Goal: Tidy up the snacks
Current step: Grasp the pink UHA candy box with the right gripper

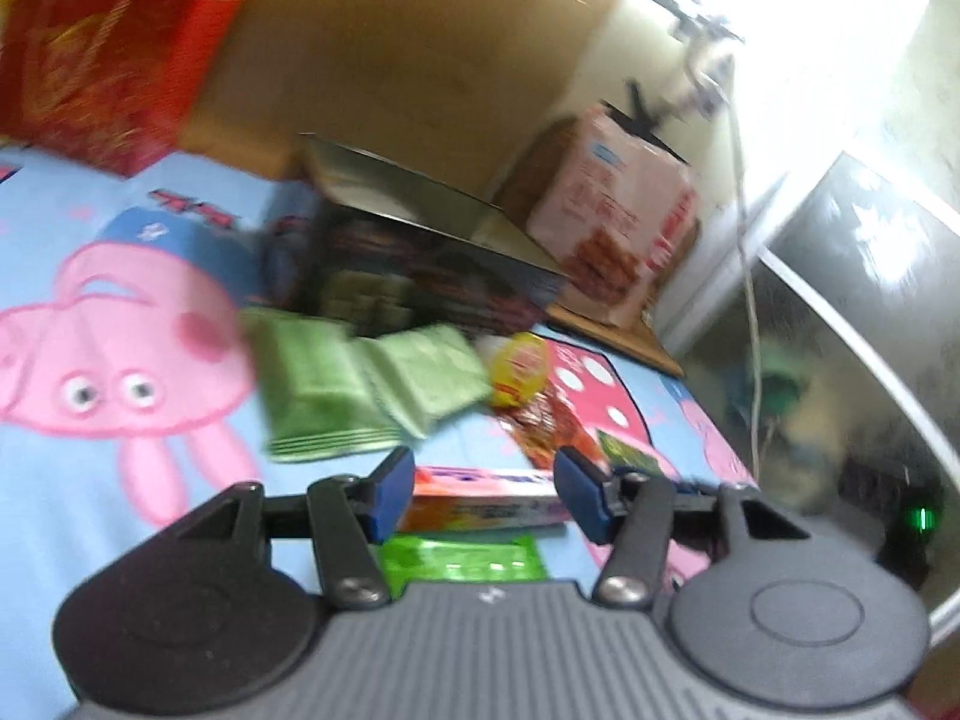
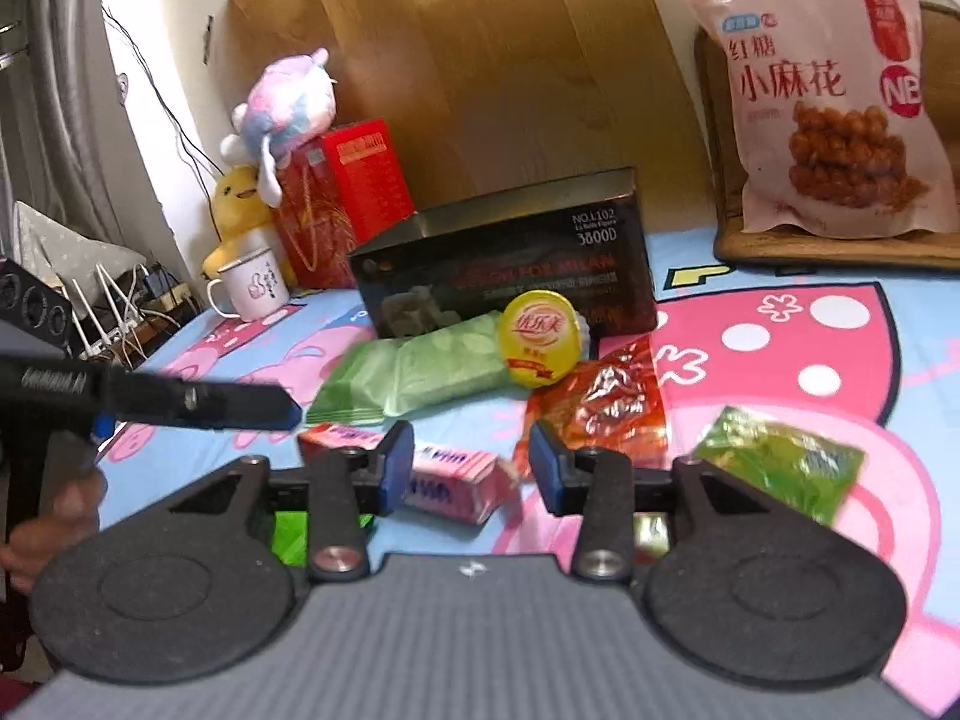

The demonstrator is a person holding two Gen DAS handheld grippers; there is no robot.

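Pink wafer box [image 2: 447,474] lying nearest on the cartoon bedsheet [image 2: 840,324], between the right gripper [image 2: 471,462] tongs, standing wide, not touching; left gripper [image 1: 486,495] likewise gaping. Beyond: green packets [image 2: 414,375], yellow jelly cup [image 2: 537,339], black open box [image 2: 510,258].

cup [image 2: 536,339] before box [image 2: 510,258], on bedsheet [image 2: 780,360]

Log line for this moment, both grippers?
left gripper: open, empty | right gripper: open, empty, over pink box | green packets, yellow cup in front of open black box
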